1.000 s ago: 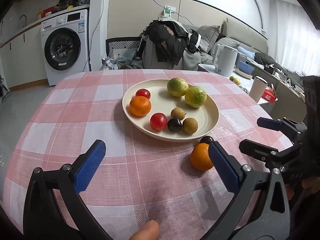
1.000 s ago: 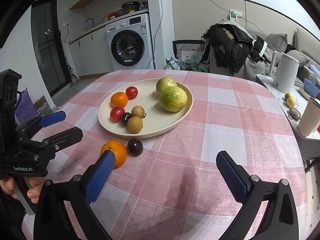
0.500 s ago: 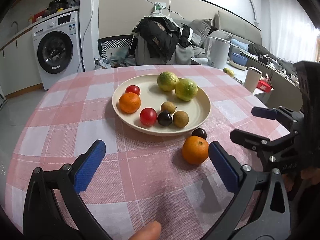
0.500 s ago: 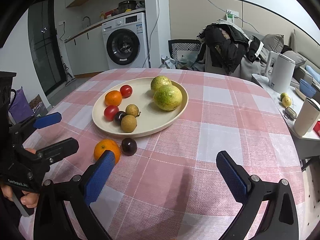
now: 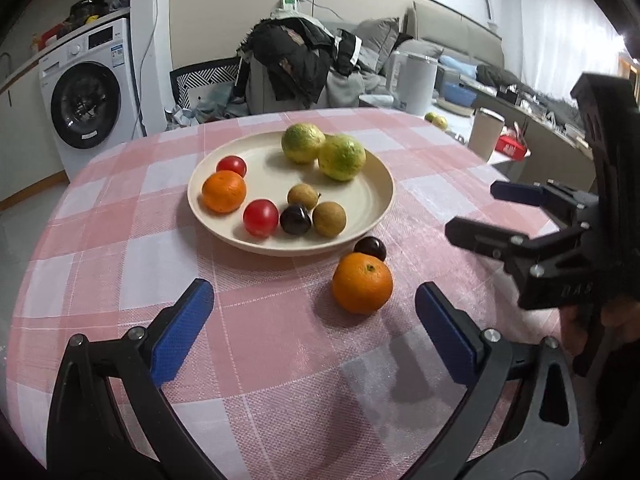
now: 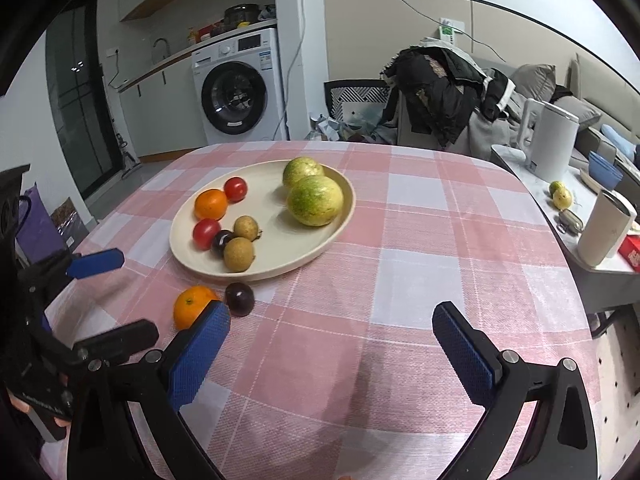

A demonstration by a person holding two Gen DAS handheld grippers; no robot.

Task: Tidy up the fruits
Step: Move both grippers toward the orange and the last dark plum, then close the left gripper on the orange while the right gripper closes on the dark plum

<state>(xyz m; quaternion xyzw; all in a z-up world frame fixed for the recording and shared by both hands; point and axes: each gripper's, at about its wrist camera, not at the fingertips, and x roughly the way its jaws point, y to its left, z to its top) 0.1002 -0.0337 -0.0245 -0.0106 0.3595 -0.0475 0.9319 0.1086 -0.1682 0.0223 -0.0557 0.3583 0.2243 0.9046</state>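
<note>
The left gripper (image 5: 314, 322) hovers low over the pink checked tablecloth (image 5: 280, 360) with its blue-padded fingers (image 5: 180, 332) spread wide and nothing between them. Just ahead of it, nearer its right finger, a loose orange (image 5: 362, 283) sits on the cloth, and a dark plum (image 5: 370, 248) lies right behind it, perhaps touching it, though the angle makes that hard to judge. The right gripper (image 6: 332, 348) is likewise spread wide and empty; from its own camera the same orange (image 6: 192, 306) is partly hidden by its left pad. Beyond the two loose fruits stands the cream plate (image 5: 372, 200), the plum close to its near rim. On it lie another orange (image 5: 223, 191), two red tomatoes (image 5: 260, 218), a dark plum (image 5: 295, 219), two small brown fruits (image 5: 329, 219) and, at the far side, two large yellow-green citrus fruits (image 5: 342, 157) touching one another. Further off stand a washing machine (image 5: 86, 96) and a white kettle (image 5: 414, 82).
</note>
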